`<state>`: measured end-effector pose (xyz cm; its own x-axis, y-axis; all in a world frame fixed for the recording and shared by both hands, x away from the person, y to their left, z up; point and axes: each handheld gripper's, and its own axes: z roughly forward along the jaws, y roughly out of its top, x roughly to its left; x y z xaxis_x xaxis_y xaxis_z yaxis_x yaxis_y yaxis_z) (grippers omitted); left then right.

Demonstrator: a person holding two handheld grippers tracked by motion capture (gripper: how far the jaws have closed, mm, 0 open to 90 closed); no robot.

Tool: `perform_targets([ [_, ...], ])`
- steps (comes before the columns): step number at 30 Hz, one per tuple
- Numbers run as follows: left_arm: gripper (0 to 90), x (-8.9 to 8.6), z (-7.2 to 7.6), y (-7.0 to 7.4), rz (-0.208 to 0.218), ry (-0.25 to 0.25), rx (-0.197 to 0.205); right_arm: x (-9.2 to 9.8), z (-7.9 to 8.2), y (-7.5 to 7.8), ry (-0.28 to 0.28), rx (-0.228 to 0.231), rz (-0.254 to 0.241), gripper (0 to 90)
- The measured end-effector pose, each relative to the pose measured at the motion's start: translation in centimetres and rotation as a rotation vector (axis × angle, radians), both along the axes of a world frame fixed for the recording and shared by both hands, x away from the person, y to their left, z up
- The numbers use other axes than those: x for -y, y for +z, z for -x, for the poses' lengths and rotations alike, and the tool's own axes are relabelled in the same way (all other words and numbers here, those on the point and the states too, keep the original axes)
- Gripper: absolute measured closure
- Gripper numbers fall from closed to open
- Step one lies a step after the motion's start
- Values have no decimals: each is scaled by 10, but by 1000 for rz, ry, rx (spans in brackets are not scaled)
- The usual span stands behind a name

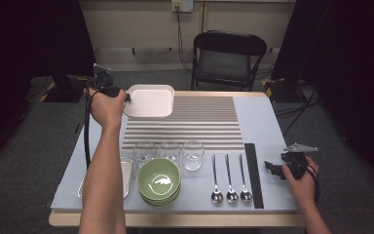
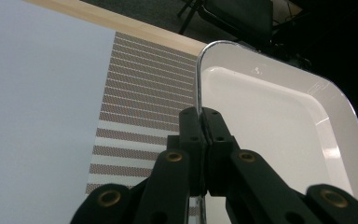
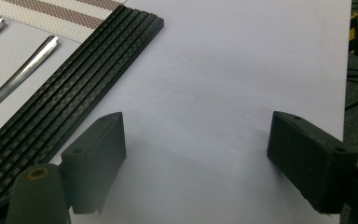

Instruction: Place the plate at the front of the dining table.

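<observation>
We have the left tool [image 2: 200, 119] clamped tight on the near-left rim of the white tray [image 1: 151, 101], which sits at the far left of the table [image 1: 268, 126], partly on the striped mat [image 1: 195, 122]. In the left gripper view the tray looks tipped up on its edge, though at that angle we can't be sure it is off the mat. We judge this the carrying step: the tray is gripped and ready to be moved. The next move calls for a level lift, keeping clear of the glasses [image 1: 169, 150] and the green bowls [image 1: 159, 181] nearer us. The right tool [image 3: 196, 154] rests over bare table at the near right beside the black slatted strip [image 1: 253, 173], jaws spread wide, holding nothing. We can read no brand or lettering anywhere.
</observation>
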<state>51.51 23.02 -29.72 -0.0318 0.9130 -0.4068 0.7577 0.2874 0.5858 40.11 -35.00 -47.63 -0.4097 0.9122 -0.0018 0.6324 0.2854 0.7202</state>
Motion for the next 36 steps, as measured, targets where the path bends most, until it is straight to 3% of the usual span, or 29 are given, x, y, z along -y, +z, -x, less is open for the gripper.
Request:
perform_targets([
  [36,889,25,-15,-8,-8,-21,-11,0,0,0,1,0,-1,182],
])
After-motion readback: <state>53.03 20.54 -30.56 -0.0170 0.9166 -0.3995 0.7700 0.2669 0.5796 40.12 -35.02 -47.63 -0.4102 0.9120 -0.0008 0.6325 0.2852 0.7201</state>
